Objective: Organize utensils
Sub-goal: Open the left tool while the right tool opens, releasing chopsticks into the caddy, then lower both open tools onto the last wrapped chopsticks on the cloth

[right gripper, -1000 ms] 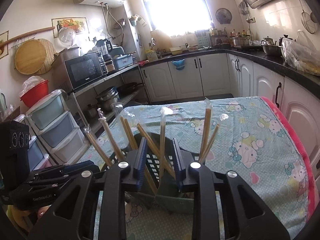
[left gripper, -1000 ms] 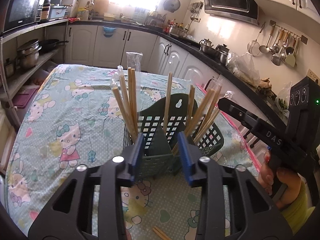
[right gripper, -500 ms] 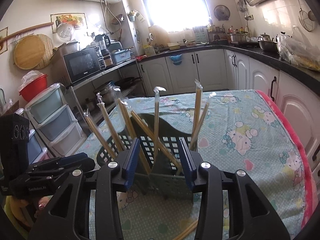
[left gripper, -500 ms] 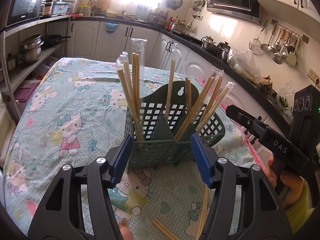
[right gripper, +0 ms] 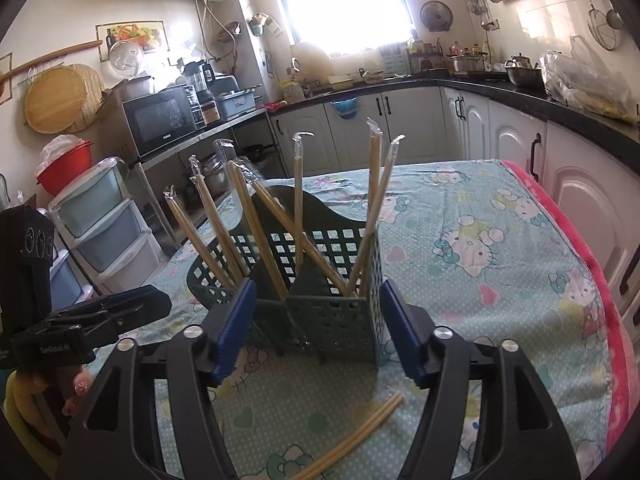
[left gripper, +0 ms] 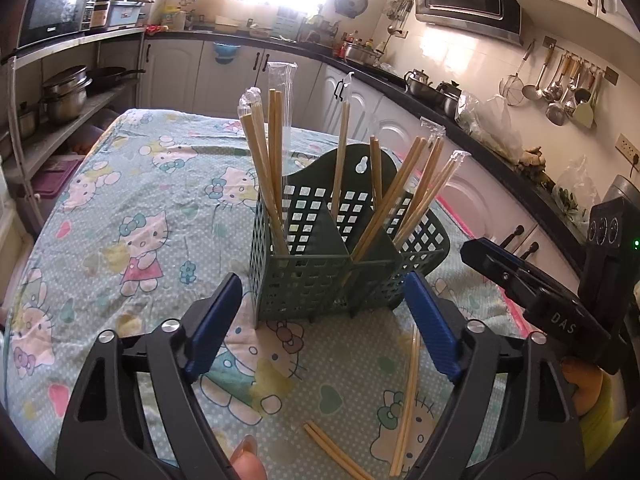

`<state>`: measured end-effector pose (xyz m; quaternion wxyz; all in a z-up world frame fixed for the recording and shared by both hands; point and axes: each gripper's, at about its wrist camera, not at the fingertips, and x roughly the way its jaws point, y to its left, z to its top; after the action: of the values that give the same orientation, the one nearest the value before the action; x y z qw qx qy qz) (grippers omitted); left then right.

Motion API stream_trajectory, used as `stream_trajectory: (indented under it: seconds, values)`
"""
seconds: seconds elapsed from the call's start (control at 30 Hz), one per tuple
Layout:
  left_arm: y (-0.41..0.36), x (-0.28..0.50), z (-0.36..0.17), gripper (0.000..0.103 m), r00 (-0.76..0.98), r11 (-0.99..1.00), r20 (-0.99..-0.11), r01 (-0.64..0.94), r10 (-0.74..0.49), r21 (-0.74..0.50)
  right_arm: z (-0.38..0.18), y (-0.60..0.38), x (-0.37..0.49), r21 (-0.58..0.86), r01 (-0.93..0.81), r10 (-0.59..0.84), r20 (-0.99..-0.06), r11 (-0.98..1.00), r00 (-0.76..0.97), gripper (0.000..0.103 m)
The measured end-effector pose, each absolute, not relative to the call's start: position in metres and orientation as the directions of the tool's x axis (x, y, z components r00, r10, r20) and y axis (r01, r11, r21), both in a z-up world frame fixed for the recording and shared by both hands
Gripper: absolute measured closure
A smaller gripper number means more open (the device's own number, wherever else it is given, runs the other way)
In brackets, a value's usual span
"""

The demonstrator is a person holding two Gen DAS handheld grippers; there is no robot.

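Observation:
A dark green mesh utensil basket (left gripper: 316,276) stands on the Hello Kitty tablecloth, also in the right wrist view (right gripper: 332,316). Several wrapped wooden chopsticks (left gripper: 272,168) stand upright and leaning in its compartments (right gripper: 298,204). Loose chopstick pairs lie on the cloth in front of it (left gripper: 406,396) (right gripper: 356,436). My left gripper (left gripper: 322,324) is open and empty, just short of the basket. My right gripper (right gripper: 316,332) is open and empty, its fingers either side of the basket's near corner. Each gripper shows in the other's view (left gripper: 532,292) (right gripper: 92,320).
The table (left gripper: 120,200) fills most of both views, with a pink edge on one side (right gripper: 600,280). Kitchen cabinets and a black counter (left gripper: 400,80) run behind. A shelf with pots (left gripper: 64,96) and plastic drawers (right gripper: 104,232) stand beside the table.
Both grippers have opened wide and drawn back from the basket. Loose chopsticks on the cloth in front of the basket have come into view.

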<state>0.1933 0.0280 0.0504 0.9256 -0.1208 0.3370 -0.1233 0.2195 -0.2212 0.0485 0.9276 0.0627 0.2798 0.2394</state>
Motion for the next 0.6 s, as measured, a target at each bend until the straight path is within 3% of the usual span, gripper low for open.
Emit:
stream_trajectory:
  seconds: [0.17, 0.23, 0.6]
  values:
    - [0.027, 0.189, 0.046, 0.026, 0.737, 0.938, -0.597, 0.147, -0.316, -0.314, 0.044, -0.227, 0.212, 0.249, -0.399, 0.470, -0.491, 0.883, 0.733, 0.030]
    - [0.028, 0.187, 0.043, 0.010, 0.735, 0.937, -0.598, 0.146, -0.318, -0.319, 0.041, -0.230, 0.211, 0.249, -0.396, 0.467, -0.495, 0.884, 0.733, 0.029]
    - [0.027, 0.180, 0.029, 0.011, 0.721, 0.938, -0.620, 0.128, -0.311, -0.322, 0.027, -0.232, 0.204, 0.249, -0.390, 0.462, -0.524, 0.887, 0.716, 0.024]
